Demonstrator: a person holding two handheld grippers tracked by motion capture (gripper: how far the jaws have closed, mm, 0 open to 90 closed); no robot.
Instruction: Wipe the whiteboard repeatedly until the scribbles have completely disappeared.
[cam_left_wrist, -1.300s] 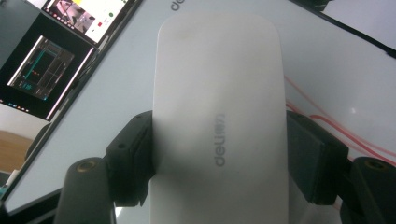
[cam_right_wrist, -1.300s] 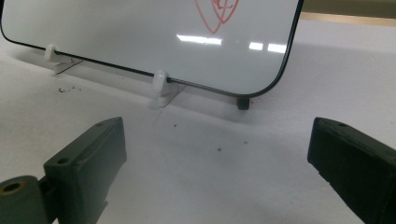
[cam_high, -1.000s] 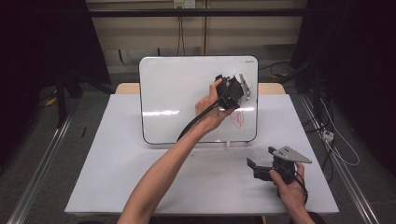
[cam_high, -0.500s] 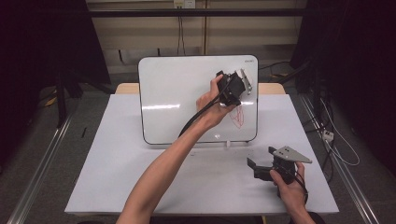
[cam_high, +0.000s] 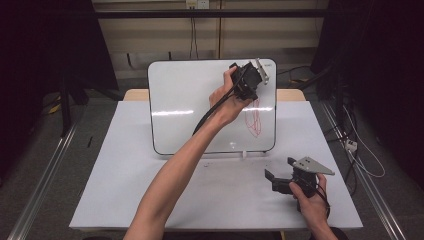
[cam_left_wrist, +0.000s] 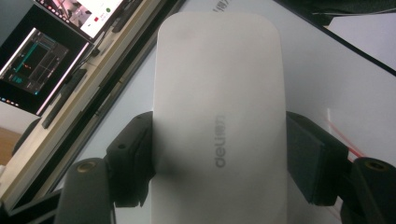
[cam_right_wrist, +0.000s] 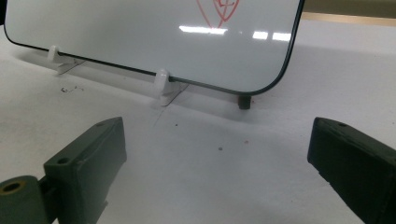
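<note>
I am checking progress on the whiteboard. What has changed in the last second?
The left gripper, shut on the eraser, moved up and right across the whiteboard, above the red drawing. The right gripper stayed open, low over the table; the board did not move.

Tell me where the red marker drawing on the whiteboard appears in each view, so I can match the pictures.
High view: the red marker drawing is on the lower right part of the upright white rectangular whiteboard, below the left tool.
Left gripper view: thin red lines at the right edge, beside the white eraser block.
Right gripper view: top centre, cut off by the frame.
Shared landmark: the whiteboard's black rim.
</note>
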